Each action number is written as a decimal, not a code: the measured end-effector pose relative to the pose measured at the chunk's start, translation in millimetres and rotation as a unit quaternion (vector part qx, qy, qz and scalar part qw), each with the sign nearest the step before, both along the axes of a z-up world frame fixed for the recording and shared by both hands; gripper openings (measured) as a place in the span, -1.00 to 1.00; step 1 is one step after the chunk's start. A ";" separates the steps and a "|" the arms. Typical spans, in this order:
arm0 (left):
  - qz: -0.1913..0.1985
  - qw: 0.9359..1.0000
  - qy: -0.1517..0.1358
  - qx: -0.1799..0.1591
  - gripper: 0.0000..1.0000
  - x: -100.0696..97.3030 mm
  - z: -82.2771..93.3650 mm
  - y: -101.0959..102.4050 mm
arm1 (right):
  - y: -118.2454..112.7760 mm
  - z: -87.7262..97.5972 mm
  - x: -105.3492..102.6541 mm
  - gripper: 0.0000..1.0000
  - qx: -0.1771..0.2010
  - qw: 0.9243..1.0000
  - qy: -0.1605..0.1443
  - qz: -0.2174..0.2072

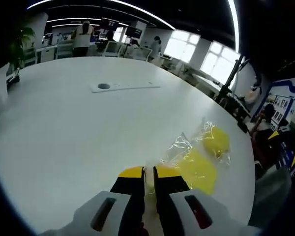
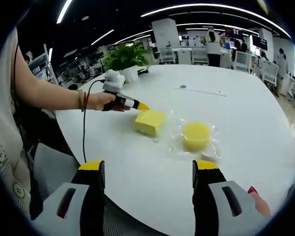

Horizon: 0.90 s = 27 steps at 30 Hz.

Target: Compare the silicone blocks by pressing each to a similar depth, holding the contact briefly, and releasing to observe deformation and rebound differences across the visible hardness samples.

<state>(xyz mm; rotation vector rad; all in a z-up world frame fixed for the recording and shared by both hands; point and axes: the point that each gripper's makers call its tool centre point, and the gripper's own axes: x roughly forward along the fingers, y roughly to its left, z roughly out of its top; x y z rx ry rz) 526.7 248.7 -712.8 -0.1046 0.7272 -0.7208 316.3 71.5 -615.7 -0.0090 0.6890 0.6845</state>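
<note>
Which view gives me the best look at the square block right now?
The right gripper view: the square block lies whole and unobstructed on the table, with the left gripper at its edge. In the left gripper view, the block sits low right, partly cut off by that gripper's own jaws.

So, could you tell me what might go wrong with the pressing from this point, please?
The square yellow silicone block and the round yellow silicone block lie on loose clear plastic wrap, so they might slide on the smooth white table when pressed. The left gripper looks nearly shut and aimed at the square block's edge, so a press could land off-centre and skew the comparison.
</note>
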 end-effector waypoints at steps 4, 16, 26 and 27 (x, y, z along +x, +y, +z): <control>0.002 1.000 -0.005 0.004 -0.75 0.4 3.6 1.6 | 0.2 0.6 -0.3 0.34 0.003 1.000 -0.001 -0.001; 0.023 0.999 -0.025 0.023 -0.50 -13.9 17.8 19.4 | 3.1 5.1 -1.6 0.33 0.008 1.000 -0.010 0.005; 0.055 0.997 -0.061 0.009 -0.24 -46.3 50.3 28.8 | 6.8 20.5 -5.7 0.31 0.036 0.999 -0.030 0.003; 0.056 0.996 -0.067 0.002 -0.25 -52.1 55.6 27.4 | 6.8 22.9 -7.2 0.31 0.042 0.999 -0.032 0.003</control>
